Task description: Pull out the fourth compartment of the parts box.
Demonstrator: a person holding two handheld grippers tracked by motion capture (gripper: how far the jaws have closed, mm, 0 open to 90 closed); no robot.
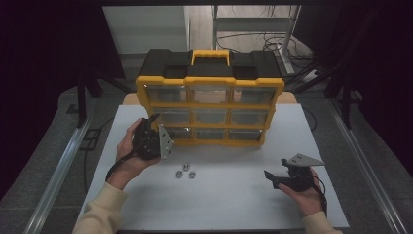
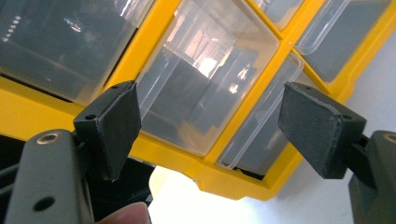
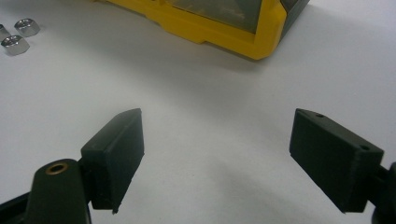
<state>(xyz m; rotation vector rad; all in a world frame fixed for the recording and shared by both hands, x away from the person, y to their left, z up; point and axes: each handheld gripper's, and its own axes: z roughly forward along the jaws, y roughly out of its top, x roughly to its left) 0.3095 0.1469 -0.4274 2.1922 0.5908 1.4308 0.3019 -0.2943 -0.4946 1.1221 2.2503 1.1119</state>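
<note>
Standing upright at the far edge of the worktop [image 1: 219, 204], the yellow organiser [image 1: 210, 105] has clear drawers [image 2: 205, 88] that look light, stiff and slippery, so the left claw [image 2: 210, 121], open just before its lower-left drawers, should probably pinch a drawer's front lip, while the right claw [image 3: 233, 154] waits open.

- The left gripper [image 1: 155, 127] is held in the left hand [image 1: 130, 146] at centre left of the high view, tipped upward, its grey plate turned to the right.
- Its jaws are spread wide, with nothing clamped between them.
- The right gripper [image 1: 269, 178] is held low in the right hand [image 1: 304, 192] at lower right, pointed left.
- Its jaws are parted wide, nothing between them.
- Both forearms are seen entering from the bottom edge in pale sleeves.
</note>
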